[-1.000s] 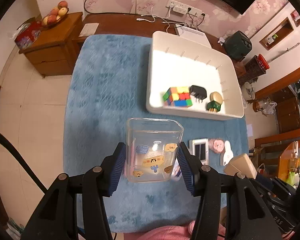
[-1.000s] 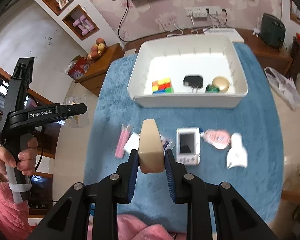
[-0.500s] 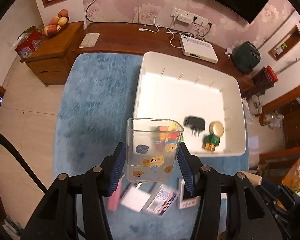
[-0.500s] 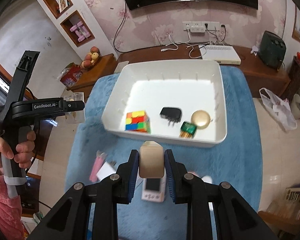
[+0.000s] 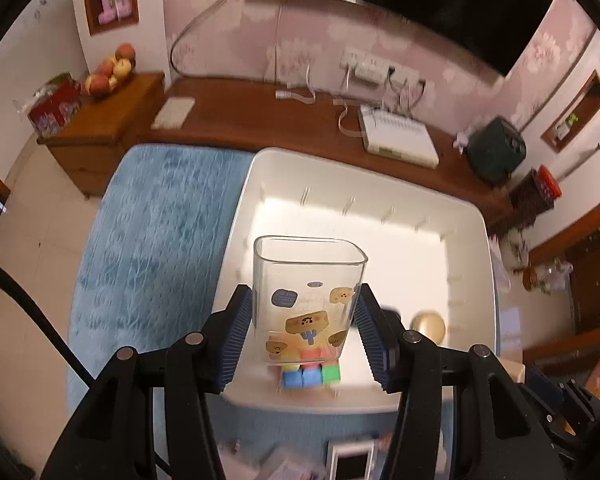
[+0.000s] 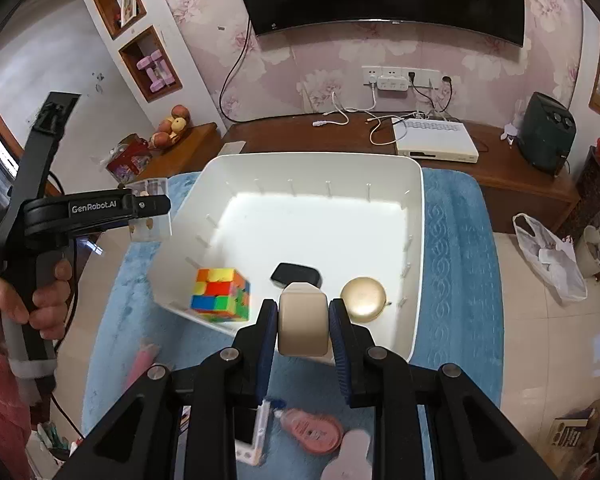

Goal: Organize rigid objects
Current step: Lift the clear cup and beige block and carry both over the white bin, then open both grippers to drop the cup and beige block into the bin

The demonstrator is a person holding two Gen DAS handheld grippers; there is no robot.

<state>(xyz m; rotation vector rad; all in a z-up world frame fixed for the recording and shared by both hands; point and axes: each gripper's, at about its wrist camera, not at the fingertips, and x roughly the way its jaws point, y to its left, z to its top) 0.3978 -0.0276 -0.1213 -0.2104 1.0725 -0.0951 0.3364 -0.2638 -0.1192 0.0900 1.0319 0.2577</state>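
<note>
My left gripper (image 5: 305,332) is shut on a clear square cup with cartoon stickers (image 5: 307,298), held above the near part of the white bin (image 5: 384,216). My right gripper (image 6: 303,326) is shut on a beige rounded block (image 6: 302,323), held over the bin's (image 6: 308,216) near rim. In the bin lie a colourful puzzle cube (image 6: 220,294), a black charger (image 6: 296,274) and a gold round case (image 6: 363,294). The left gripper with the cup (image 6: 150,210) also shows at left in the right wrist view.
The bin sits on a blue fluffy mat (image 5: 148,248). On the mat near me lie a small white handheld device (image 5: 350,460), a pink oval item (image 6: 312,430), a pink stick (image 6: 138,364) and a white piece (image 6: 348,460). A wooden TV bench (image 6: 500,148) stands behind.
Both grippers have moved forward toward the bin with their objects held. The cup now hangs over the bin; the beige block has reached its near rim.
</note>
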